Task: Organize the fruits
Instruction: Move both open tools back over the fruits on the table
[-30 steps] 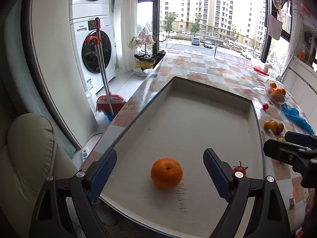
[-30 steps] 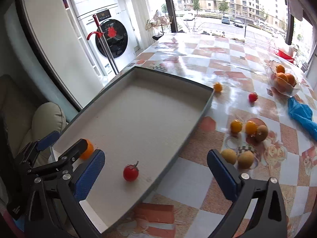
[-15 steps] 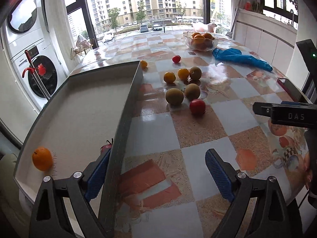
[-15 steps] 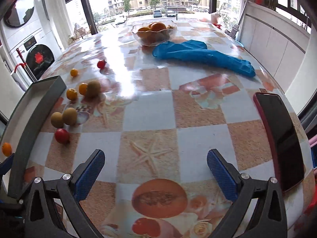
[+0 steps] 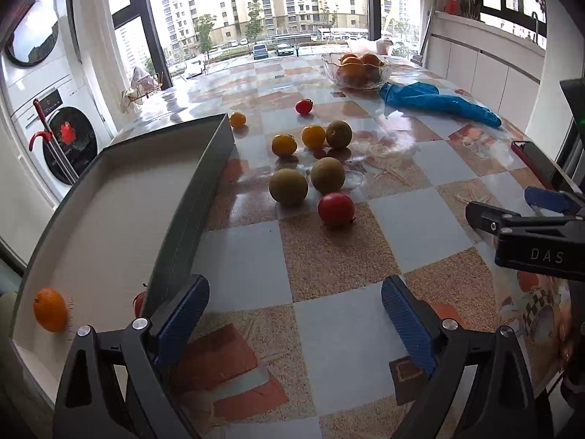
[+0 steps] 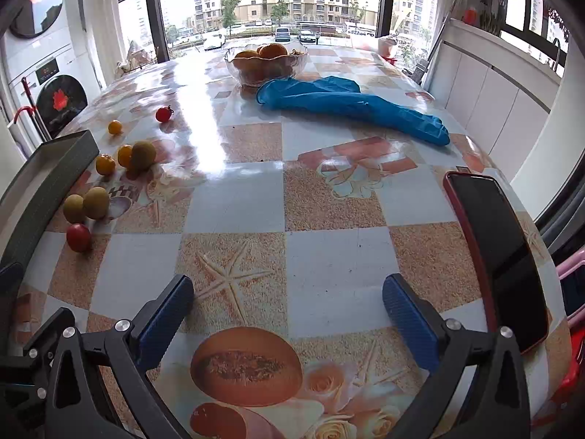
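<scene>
Left gripper (image 5: 294,311) stood wide, jaws having just opened a bit further, nothing between them but bare tablecloth. Right gripper (image 6: 289,309) also stood wide and empty over the starfish print. The loose fruit lay ahead of the left gripper, slightly to its right: red tomato (image 5: 335,209) nearest, then two green-brown round fruits (image 5: 289,186) just behind it, touching or nearly so, with smaller yellow ones further back. The tray (image 5: 204,179) ran along the left gripper's left side, its long wall pointing away from the camera; an orange (image 5: 50,309) and a small red fruit (image 5: 139,301), partly hidden by the wall, already sat inside it. From the right wrist view the same tomato lay far left, so the left hand looked nearer. Compared with a second ago, both views had swung off the tray and onto the table; in the last half second little changed.
</scene>
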Demonstrator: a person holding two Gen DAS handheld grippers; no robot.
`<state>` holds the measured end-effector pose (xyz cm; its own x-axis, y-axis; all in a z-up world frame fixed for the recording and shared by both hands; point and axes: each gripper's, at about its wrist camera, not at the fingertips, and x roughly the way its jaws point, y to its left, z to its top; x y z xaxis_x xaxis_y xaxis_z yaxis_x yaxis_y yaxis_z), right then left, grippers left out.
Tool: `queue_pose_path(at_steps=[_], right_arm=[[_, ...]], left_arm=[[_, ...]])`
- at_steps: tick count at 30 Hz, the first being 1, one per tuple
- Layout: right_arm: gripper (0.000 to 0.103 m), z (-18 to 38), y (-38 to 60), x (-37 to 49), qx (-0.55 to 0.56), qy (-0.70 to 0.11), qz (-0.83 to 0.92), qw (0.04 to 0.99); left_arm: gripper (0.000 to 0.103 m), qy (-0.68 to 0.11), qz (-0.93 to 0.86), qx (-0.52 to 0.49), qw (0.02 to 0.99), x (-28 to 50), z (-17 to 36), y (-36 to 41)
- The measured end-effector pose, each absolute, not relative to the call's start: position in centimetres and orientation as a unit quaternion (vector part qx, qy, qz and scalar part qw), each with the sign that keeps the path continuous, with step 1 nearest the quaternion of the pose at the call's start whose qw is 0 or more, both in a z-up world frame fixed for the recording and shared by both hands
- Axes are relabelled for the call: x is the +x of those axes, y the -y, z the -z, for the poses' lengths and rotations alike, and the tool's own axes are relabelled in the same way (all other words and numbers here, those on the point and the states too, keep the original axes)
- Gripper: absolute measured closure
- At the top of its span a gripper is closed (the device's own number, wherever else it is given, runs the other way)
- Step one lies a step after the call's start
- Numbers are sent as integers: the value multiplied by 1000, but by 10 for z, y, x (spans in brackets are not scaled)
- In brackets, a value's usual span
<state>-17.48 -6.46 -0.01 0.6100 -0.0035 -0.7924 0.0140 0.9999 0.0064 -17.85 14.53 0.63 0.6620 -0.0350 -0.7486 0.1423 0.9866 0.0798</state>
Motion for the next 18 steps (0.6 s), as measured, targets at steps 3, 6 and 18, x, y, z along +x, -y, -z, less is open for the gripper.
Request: queue_pose_path(at_steps=[3, 6, 18], right_arm=[[0, 0, 65, -175, 5, -442, 5, 897], [0, 0, 65, -175, 6, -442, 5, 897], [0, 0, 65, -175, 6, -442, 5, 897]], left_arm=[[1, -419, 61, 72, 903, -167, -4, -139], [1, -430, 73, 73, 897, -157, -4, -140], [1, -420, 66, 71, 902, -158, -3, -138]])
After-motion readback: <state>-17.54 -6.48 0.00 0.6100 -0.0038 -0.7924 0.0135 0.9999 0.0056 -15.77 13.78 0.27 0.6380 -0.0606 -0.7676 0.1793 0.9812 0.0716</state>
